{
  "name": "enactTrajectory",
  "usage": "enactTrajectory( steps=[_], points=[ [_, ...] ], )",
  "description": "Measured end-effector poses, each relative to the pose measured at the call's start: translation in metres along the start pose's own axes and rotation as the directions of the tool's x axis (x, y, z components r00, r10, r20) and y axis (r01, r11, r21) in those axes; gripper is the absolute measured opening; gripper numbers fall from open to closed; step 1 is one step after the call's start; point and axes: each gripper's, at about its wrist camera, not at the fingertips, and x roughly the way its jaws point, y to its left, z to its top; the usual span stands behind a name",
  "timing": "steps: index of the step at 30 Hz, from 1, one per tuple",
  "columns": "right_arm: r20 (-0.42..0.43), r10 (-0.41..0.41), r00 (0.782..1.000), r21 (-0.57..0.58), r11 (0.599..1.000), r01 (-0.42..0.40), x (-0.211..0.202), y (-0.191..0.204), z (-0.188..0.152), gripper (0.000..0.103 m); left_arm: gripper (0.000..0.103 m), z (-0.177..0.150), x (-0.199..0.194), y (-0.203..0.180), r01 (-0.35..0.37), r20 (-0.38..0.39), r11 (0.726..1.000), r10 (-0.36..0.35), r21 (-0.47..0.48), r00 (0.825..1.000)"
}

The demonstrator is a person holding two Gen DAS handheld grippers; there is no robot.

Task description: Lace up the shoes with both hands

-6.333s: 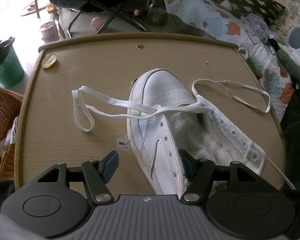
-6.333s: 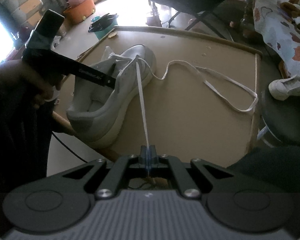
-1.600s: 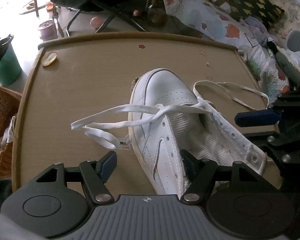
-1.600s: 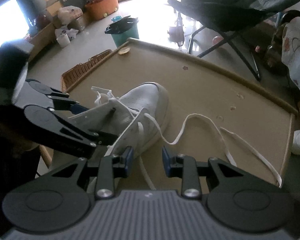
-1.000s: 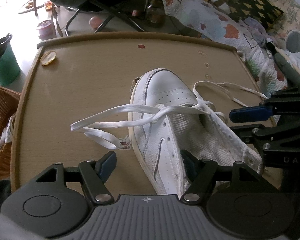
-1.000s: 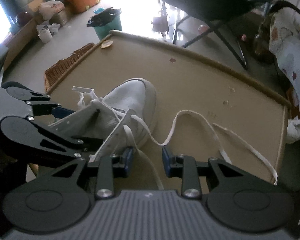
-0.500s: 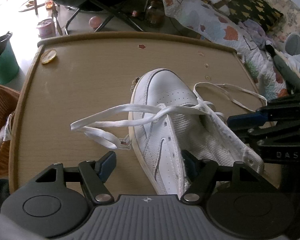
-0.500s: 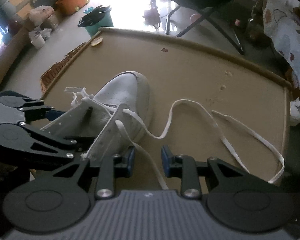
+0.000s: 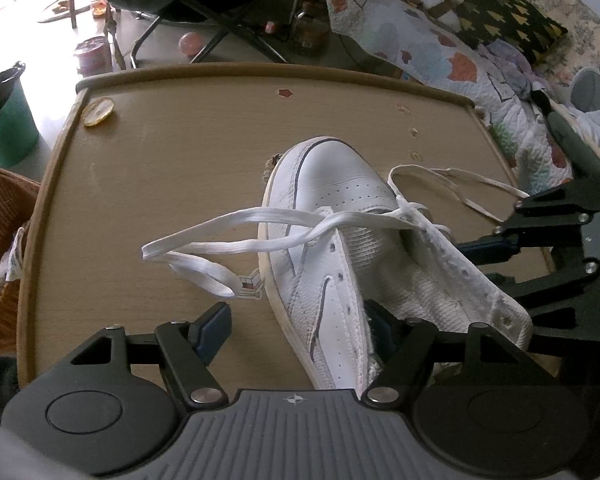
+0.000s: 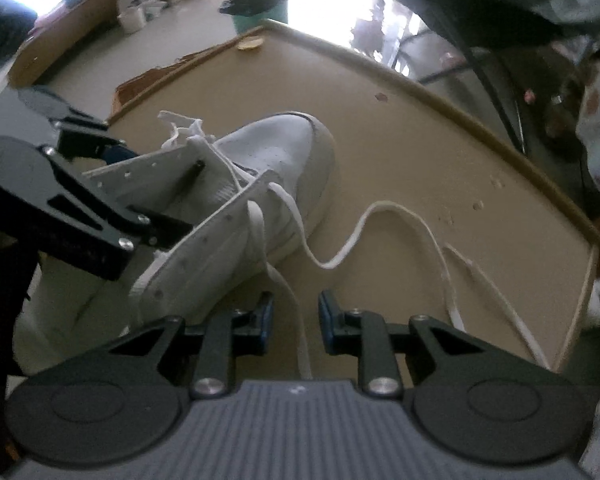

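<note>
- The white shoe [image 9: 332, 216] lies on the brown table [image 9: 172, 152], toe toward the far edge, with its eyelet flaps spread so the holes are within reach.
- We keep the left gripper [image 9: 300, 320] at the heel end, jaws wide apart. One blue pad sits inside the shoe opening against the near flap; the other stands clear over bare table. We judge this as bracing the shoe so that it does not slide while the lace is pulled. Whether the outer pad touches anything, we cannot tell.
- The lace [image 9: 260, 216] is threaded only through the eyelets nearest the toe. One end loops out onto the table on the side of the left gripper; the other end [image 10: 380, 216] trails across the table on the opposite side.
- In the right wrist view, a run of lace leaves an eyelet of the near flap [image 10: 220, 240] and passes down between the fingers of the right gripper [image 10: 294, 316].
- The right jaws are closing on that run. A visible gap remains on both sides, so the pads do not yet press it.
- We read the current step as taking hold of this lace end for the next eyelet. Most eyelets remain empty, so the task is at an early stage.
- Risk: the flat lace may slip sideways out of the gap before the pads meet.
</note>
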Motion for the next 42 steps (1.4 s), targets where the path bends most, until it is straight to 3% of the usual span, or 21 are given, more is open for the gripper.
enactTrajectory(
  steps=[7, 12, 20, 37, 42],
  points=[
    [0.041, 0.022, 0.999, -0.044, 0.999, -0.02, 0.007, 0.001, -0.001, 0.016, 0.075, 0.0, 0.0, 0.002, -0.001, 0.0, 1.0, 0.001, 0.005, 1.0],
    [0.077, -0.016, 0.997, -0.12, 0.992, 0.026, 0.01, 0.008, 0.001, 0.016, 0.075, 0.0, 0.0, 0.001, -0.001, 0.0, 1.0, 0.001, 0.005, 1.0],
    [0.098, 0.008, 0.995, -0.161, 0.987, 0.008, 0.009, 0.004, -0.002, 0.016, 0.075, -0.001, 0.001, 0.002, -0.003, 0.001, 1.0, 0.003, 0.003, 1.0],
    [0.063, 0.037, 0.997, -0.043, 0.999, -0.034, 0.009, -0.005, 0.002, 0.016, 0.076, -0.002, 0.001, 0.001, -0.009, 0.005, 1.0, 0.009, 0.005, 1.0],
    [0.099, 0.032, 0.995, -0.039, 0.999, -0.029, 0.008, -0.004, -0.005, 0.016, 0.076, -0.002, 0.001, 0.0, -0.011, 0.006, 1.0, 0.011, 0.005, 1.0]
  ],
)
